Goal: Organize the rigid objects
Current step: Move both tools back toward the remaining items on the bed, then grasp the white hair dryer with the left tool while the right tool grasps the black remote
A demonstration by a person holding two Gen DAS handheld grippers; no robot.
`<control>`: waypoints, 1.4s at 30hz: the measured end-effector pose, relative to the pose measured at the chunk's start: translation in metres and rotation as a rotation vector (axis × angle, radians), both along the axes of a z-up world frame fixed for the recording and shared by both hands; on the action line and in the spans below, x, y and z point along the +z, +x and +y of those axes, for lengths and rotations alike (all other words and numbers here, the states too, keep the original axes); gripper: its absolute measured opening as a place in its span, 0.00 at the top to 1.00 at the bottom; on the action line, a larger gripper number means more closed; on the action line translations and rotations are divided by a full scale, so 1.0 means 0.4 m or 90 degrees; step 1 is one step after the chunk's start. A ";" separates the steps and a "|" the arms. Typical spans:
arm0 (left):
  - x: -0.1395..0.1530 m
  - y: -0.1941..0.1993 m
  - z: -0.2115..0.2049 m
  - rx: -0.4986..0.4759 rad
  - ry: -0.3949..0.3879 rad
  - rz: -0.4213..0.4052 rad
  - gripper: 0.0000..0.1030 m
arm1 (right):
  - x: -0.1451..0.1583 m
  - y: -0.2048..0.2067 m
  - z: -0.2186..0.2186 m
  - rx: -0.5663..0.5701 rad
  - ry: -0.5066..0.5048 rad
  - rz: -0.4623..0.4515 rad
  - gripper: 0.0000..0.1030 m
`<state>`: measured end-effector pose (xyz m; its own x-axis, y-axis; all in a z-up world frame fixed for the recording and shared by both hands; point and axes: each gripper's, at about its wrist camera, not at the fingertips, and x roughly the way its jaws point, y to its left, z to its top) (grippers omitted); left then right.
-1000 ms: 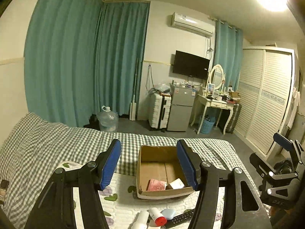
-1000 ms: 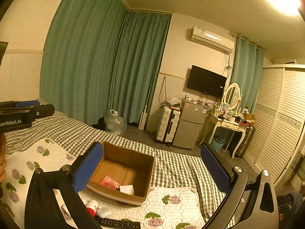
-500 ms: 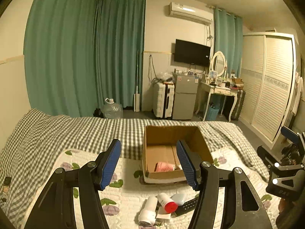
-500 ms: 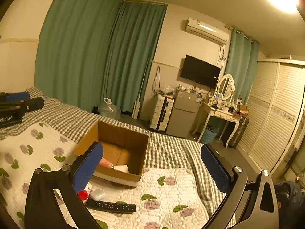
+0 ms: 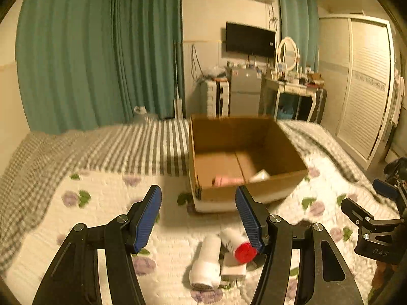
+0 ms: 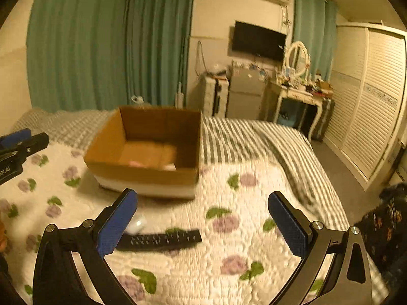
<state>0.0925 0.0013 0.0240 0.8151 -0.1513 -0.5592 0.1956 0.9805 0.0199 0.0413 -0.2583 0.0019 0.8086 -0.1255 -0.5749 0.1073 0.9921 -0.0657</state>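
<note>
Quilted bedding (image 5: 106, 218) carried loose items at 6 o'clock of the cardboard box (image 5: 244, 157). Left gripper (image 5: 198, 218) and right gripper (image 6: 203, 223) stood spread, empty. Red-capped bottle (image 5: 237, 244) overlapped white bottle (image 5: 207, 261); a grasp could nudge either, or roll it.

Both wrist views face the shared box (image 5: 244, 157).
</note>
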 end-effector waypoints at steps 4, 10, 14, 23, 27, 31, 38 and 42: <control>-0.074 0.003 0.009 0.001 -0.007 0.048 0.39 | -0.072 0.017 -0.006 -0.022 0.054 0.046 0.00; -0.173 -0.001 0.018 0.000 -0.009 0.125 0.39 | -0.158 0.038 0.000 -0.032 0.114 0.093 0.00; -0.230 0.000 0.008 -0.016 -0.014 0.172 0.39 | -0.199 0.053 0.022 -0.029 0.128 0.116 0.01; -0.330 0.062 0.021 0.010 -0.029 0.274 0.39 | -0.300 0.120 0.022 -0.043 0.187 0.178 0.03; -0.367 0.092 0.014 0.032 -0.015 0.296 0.39 | -0.353 0.175 0.040 -0.022 0.197 0.211 0.03; -0.376 0.083 -0.003 0.031 0.008 0.273 0.45 | -0.366 0.205 0.047 -0.026 0.197 0.202 0.10; -0.371 0.060 -0.005 0.020 -0.007 0.257 0.52 | -0.350 0.211 0.063 0.000 0.200 0.184 0.55; -0.337 0.031 -0.001 0.011 -0.012 0.243 0.52 | -0.323 0.187 0.086 0.034 0.196 0.172 0.64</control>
